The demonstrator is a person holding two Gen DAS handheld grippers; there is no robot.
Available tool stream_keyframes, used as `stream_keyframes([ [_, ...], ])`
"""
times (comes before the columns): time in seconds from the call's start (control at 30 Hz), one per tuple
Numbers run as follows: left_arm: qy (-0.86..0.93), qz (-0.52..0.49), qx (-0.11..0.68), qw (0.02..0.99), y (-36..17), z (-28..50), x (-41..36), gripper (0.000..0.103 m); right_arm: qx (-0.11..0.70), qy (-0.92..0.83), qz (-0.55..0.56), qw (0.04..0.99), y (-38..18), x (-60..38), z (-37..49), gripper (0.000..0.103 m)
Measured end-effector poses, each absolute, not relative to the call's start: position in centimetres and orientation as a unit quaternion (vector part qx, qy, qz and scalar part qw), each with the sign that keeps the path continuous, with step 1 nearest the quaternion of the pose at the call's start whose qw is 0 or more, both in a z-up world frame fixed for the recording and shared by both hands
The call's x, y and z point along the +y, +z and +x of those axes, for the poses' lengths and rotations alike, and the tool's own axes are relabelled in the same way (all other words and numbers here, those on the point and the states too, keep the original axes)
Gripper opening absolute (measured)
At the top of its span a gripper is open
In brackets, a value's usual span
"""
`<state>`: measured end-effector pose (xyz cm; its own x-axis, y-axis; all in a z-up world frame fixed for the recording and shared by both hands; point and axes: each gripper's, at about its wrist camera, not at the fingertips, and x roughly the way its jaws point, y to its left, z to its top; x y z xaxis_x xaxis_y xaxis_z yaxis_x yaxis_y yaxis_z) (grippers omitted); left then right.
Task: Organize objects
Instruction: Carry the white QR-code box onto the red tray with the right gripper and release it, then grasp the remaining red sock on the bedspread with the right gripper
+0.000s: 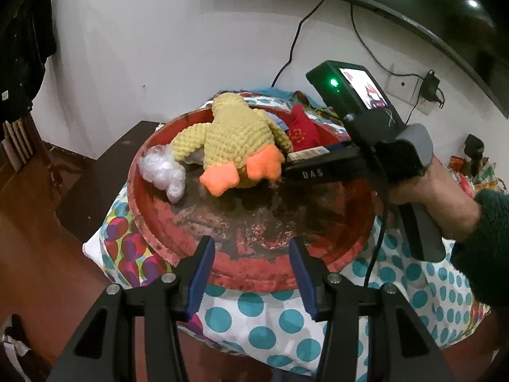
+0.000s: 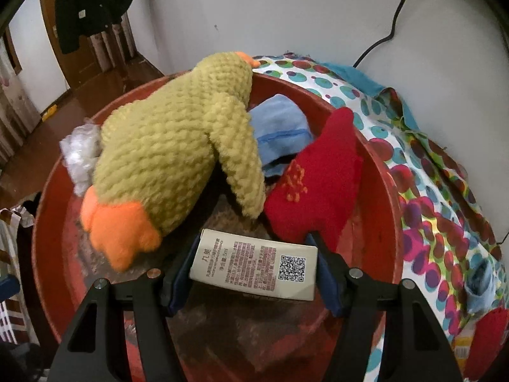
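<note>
Box (image 2: 254, 264) btwn R fingers (image 2: 327, 283), over basin (image 2: 375, 172)

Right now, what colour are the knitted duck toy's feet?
Bright orange feet, clearest in the right wrist view.

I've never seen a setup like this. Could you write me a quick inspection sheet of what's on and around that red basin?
Surface: polka-dot cloth under a worn red basin.
Job's things: yellow knitted duck, red pouch, blue cloth and crumpled plastic in the basin.
Clutter: more items at the cloth's right edge, unclear.
Grippers: left gripper open, empty, over the near rim; right gripper shut on a small printed box.
Cables: black cable down the wall.
Surroundings: white wall, wooden floor, dark clothes hanging.
</note>
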<state>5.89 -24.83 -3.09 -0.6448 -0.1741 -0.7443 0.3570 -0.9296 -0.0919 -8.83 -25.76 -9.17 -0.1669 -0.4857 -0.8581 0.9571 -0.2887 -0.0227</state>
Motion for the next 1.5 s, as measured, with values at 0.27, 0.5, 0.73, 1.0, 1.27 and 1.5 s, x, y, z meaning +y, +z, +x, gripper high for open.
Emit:
stream_keyframes([
  [0.27,-0.900,0.399,0.109,0.141,-3.0,5.1,-24.5,0.050,0.280,-0.727,0.369,0.507,-6.8,-23.4,-9.3,0.080],
  [0.5,-0.903,0.398,0.105,0.120,-2.4,4.0,-23.0,0.050,0.239,-0.803,0.312,0.449,-2.0,-13.2,-13.4,0.085],
  [0.73,-0.908,0.401,0.082,0.089,-2.1,2.1,-20.1,0.050,0.231,-0.857,0.326,0.324,-1.6,-4.2,-20.9,0.087],
  [1.0,-0.909,0.414,0.035,0.039,-2.2,-1.6,-15.2,0.050,0.180,-0.860,0.371,0.301,-5.0,-0.1,-25.2,0.087],
  [1.27,-0.911,0.412,-0.017,-0.006,-2.0,-5.7,-9.9,0.050,0.182,-0.851,0.372,0.323,-7.0,-0.1,-26.0,0.056],
  [1.5,-0.902,0.427,-0.021,-0.052,-2.8,-10.0,-6.1,0.050,0.152,-0.865,0.341,0.334,-5.6,4.4,-25.3,0.045],
])
